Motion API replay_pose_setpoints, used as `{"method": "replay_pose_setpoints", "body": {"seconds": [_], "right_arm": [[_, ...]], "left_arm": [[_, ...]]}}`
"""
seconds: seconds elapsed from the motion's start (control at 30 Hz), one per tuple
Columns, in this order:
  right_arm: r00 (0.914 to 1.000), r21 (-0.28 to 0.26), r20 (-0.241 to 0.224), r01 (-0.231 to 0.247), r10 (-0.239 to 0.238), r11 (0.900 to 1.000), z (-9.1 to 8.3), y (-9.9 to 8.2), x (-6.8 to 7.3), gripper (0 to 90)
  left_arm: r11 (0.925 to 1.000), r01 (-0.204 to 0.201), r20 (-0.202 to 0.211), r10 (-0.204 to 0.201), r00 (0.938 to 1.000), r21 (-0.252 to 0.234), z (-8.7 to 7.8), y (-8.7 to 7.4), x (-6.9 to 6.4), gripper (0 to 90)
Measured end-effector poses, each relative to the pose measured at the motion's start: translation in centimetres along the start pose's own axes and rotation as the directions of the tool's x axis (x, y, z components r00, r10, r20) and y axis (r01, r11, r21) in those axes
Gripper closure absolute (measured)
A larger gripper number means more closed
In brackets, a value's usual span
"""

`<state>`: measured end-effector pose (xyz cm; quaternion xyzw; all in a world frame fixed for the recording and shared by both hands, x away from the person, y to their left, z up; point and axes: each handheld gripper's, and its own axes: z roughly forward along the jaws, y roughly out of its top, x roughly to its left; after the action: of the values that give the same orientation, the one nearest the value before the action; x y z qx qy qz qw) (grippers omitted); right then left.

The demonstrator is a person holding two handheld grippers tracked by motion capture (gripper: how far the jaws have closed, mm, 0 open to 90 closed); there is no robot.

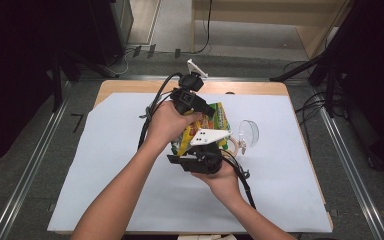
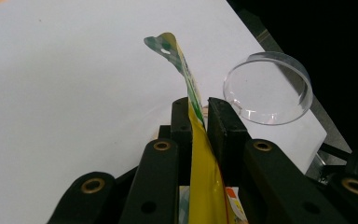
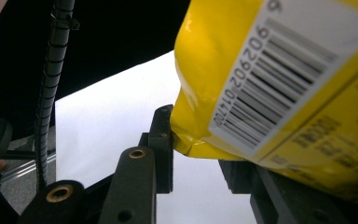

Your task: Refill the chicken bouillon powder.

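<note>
A yellow and green snack bag [image 1: 219, 120] is held up over the white sheet between both grippers. My left gripper [image 1: 206, 110] comes in from above, and its jaws are shut on the bag's thin top seam [image 2: 193, 100], which curls away beyond my left gripper [image 2: 199, 114]. My right gripper [image 1: 197, 149] holds the bag from below. In the right gripper view the bag's barcode side [image 3: 279, 88] fills the upper right, with its lower corner pinched in my right gripper [image 3: 196, 145]; the bag partly hides the right jaw.
A clear round plastic dish [image 1: 248, 134] [image 2: 268, 88] lies on the white sheet [image 1: 105, 165] just right of the bag. A small pale ring [image 1: 233, 146] sits beside it. A black cable [image 3: 51, 70] trails past. Dark stands and a rail flank the table.
</note>
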<state>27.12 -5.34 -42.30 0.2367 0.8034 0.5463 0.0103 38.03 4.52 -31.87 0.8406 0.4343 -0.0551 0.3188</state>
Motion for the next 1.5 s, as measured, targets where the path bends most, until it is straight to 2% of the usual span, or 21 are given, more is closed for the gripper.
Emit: {"method": "replay_pose_setpoints", "body": {"seconds": [0.17, 1.5], "right_arm": [[1.0, 0.003, -0.002, 0.001, -0.001, 1.0, 0.04, 0.02, 0.15, 70.2], [1.0, 0.007, -0.004, 0.005, -0.005, 1.0, 0.12, -0.09, 0.13, 70.1]], "left_arm": [[0.9999, -0.002, 0.001, 0.002, 1.0, 0.012, 0.07, -0.06, -0.04, 81.1], [0.9999, 0.002, 0.006, -0.002, 1.0, 0.012, 0.23, -0.17, 0.04, 81.1]]}}
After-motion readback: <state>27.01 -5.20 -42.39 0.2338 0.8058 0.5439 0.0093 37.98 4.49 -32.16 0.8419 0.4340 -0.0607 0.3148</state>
